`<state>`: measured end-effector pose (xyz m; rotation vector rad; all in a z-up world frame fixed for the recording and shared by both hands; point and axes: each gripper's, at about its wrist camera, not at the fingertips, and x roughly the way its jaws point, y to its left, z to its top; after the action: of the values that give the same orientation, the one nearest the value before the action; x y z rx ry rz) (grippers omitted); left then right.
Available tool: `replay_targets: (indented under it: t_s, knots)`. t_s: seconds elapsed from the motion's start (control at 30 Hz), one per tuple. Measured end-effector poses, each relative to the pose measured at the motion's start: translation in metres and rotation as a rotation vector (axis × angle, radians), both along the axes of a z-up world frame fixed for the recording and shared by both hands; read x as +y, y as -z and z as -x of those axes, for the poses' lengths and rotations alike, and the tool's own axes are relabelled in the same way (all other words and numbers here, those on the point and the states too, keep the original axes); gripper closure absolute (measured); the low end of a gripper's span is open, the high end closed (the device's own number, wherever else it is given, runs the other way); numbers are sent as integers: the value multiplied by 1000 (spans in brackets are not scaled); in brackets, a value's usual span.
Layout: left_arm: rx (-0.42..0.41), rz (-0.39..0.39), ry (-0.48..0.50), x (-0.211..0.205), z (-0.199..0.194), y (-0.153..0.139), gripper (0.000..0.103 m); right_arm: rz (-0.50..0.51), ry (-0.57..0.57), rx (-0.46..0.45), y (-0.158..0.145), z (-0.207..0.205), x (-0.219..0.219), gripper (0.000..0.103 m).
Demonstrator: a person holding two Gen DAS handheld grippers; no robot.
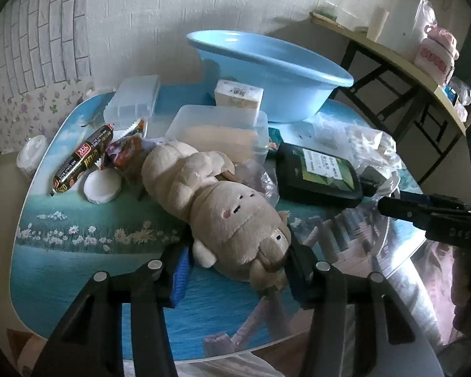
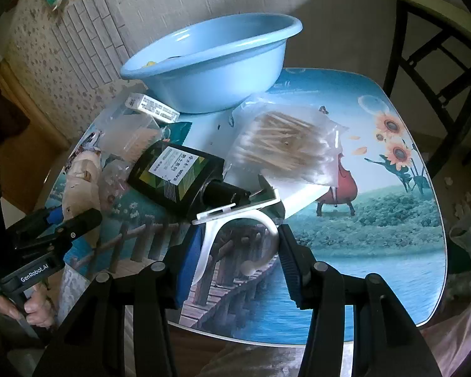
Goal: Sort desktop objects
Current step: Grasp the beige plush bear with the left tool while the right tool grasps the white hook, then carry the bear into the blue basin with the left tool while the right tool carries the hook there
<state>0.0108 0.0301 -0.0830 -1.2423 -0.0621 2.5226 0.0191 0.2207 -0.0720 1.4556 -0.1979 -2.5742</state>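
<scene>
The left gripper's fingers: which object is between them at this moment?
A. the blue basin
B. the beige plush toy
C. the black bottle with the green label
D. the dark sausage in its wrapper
B: in the left wrist view the left gripper has its fingers on either side of the head end of the beige plush toy, while the sausage, the bottle and the basin lie farther back on the table.

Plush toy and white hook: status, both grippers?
Left gripper shut on plush toy. Right gripper shut on white hook. Blue basin behind clutter.
</scene>
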Motion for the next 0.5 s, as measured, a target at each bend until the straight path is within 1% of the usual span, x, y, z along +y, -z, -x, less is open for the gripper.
replay_targets:
  t_s: [0.13, 0.37, 0.5]
  knots:
    - [43, 0, -13, -2, -7, -12, 52, 6, 3, 4, -2, -2, 3, 59]
    - [111, -15, -68, -12, -10, -38, 52, 20, -10, 31, -9, -2, 0, 59]
    - [112, -10, -80, -11, -8, -42, 52, 23, -17, 45, -13, -1, -3, 59]
